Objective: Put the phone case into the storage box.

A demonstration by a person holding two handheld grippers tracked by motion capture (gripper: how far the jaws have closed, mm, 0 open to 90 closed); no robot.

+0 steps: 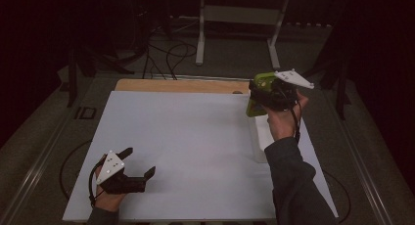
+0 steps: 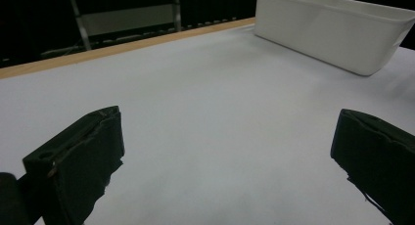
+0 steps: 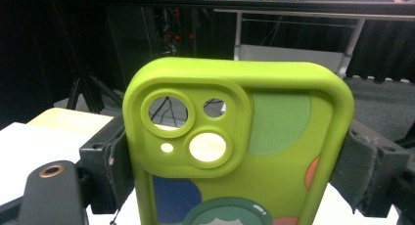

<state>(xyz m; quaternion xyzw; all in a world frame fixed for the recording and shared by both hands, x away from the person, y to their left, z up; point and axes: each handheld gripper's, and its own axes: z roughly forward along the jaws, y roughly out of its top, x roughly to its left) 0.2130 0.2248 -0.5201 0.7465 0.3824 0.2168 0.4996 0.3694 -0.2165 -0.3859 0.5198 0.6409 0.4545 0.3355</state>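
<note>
Your right gripper is clamped on a green phone case; in the right gripper view both padded jaws press flat against the case's long edges, with the camera cut-out end standing upright and clear above them. In the high view the case is held up in the air at the far right of the table, above the far end of the white bin, which sits along the right side of the white table sheet. The likely step is placing the case into that bin. Keep the squeeze even, since the case is soft, probably flexes, and may slip if the grip relaxes early. Lower it until it is well inside the bin walls before letting the jaws part, and keep the lower end from catching on the rim. Your left gripper rests near the front left corner of the sheet with its jaws spread wide and nothing between them; its own view shows bare sheet ahead and the bin well off to the far right. Hold it there, clear of the working side.
</note>
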